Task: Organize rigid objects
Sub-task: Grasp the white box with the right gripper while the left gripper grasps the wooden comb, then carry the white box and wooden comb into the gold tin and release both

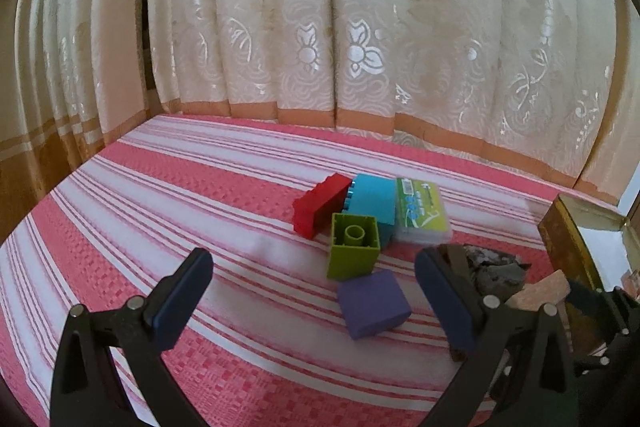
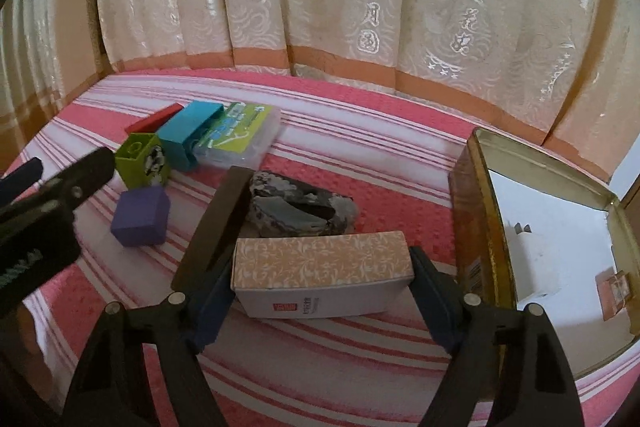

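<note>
The right gripper (image 2: 322, 291) clasps the patterned box (image 2: 324, 273) by its two ends, the open tin (image 2: 484, 211) at its 3 o'clock. The left gripper (image 1: 314, 291) stands spread and empty. Beyond lie the purple cube (image 1: 372, 303) and, at 12 o'clock, the green block (image 1: 354, 247).

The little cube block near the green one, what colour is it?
Purple. The small purple cube block shows best in the left wrist view, below the green block.

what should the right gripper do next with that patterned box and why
Probably lift the patterned box and carry it right to the open tin. The right gripper has its pads against both ends, and the tin beside it already holds small items.
</note>
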Tool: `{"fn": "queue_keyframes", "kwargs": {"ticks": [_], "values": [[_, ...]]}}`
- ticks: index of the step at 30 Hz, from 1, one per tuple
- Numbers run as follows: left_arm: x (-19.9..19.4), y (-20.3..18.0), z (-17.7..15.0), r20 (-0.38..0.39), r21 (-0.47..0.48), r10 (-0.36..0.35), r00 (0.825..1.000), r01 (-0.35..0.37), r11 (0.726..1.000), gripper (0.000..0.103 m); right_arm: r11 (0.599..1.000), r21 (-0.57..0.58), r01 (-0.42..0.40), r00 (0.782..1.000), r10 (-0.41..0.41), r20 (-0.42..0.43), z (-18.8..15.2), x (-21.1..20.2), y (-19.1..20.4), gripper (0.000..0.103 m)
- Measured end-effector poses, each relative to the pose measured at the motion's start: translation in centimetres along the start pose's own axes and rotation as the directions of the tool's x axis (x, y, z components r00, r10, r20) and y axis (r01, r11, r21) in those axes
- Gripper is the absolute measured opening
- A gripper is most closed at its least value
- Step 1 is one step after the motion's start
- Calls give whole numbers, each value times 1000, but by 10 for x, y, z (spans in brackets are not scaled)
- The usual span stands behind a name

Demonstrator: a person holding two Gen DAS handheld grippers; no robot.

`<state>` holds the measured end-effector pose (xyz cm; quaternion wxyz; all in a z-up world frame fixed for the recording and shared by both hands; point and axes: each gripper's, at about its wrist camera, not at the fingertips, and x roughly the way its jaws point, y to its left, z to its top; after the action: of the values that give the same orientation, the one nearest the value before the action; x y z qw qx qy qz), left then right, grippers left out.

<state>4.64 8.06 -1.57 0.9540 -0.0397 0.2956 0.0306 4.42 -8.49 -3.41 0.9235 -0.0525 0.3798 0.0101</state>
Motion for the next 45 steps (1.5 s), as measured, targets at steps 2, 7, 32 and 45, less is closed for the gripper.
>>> {"fn": "queue_keyframes", "kwargs": {"ticks": [2, 7, 32, 45], "values": [[-1, -1, 0, 7, 7, -3, 1000, 3, 1000, 102, 1000, 9, -14, 1000, 13, 28, -1, -5, -2, 82], [-5, -7, 0, 29, 27, -30, 999, 29, 999, 102, 999, 51, -11, 986, 2, 166, 0, -39, -14, 82], [21, -103, -30, -253, 157, -153, 955, 197, 968, 41, 980, 182, 84, 948, -135, 289, -5, -68, -63, 83], [30, -73, -20, -281, -36, -284, 917, 286, 958, 14, 971, 234, 53, 951, -120, 283, -4, -70, -77, 83]]}}
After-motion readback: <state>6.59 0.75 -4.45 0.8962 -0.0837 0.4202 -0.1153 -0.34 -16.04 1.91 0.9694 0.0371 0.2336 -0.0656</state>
